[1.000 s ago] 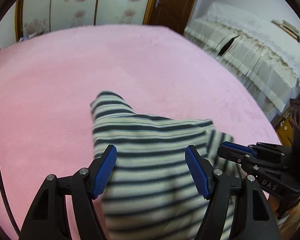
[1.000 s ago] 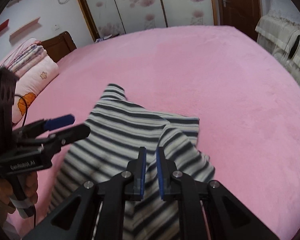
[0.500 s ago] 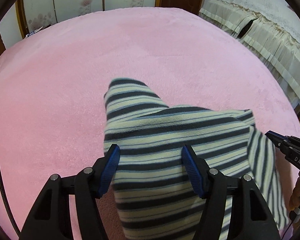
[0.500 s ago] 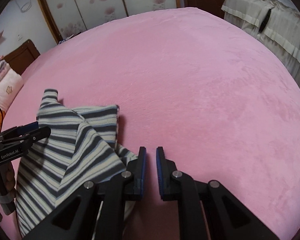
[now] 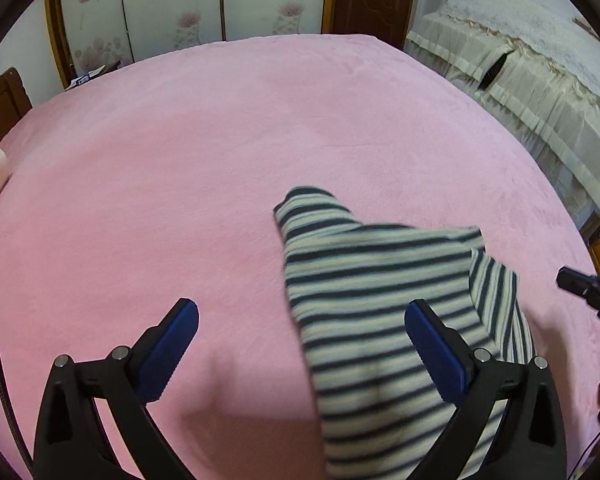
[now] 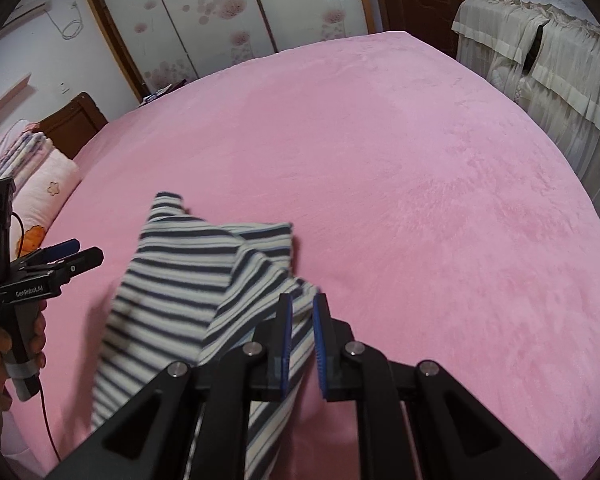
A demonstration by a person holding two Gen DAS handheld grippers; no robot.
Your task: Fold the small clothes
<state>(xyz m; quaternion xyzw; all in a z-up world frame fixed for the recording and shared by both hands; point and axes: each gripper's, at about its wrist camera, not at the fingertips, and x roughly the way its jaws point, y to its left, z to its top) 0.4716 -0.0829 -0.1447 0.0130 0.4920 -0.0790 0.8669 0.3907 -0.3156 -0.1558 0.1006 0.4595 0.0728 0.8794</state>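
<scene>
**Soft striped top: take it by the hem or a sleeve edge**

Nearest you, the right claw [image 6: 302, 344] stands with its blue pads drawn almost together, only a narrow slot between them. A fold of the striped top [image 6: 188, 280] runs down under the left pad, but you cannot tell from here whether the cloth is pinched or merely lying beneath it (the slot itself shows pink at its tip).

Your left claw [image 5: 300, 344] gapes wide and holds nothing; the top's edge lies between its pads toward the right one.

Expect the top to be light, limp and quick to bunch, and the plush pink bed cover [image 6: 420, 184] will likely drag at it. Grip a doubled edge rather than the middle.

The top lies on the cover at the near side, one sleeve [image 5: 308, 212] reaching toward 12 o'clock, another flap folded over at 3 o'clock. Beyond, at 10 o'clock in the right view, sits a pillow [image 6: 48, 196].
</scene>
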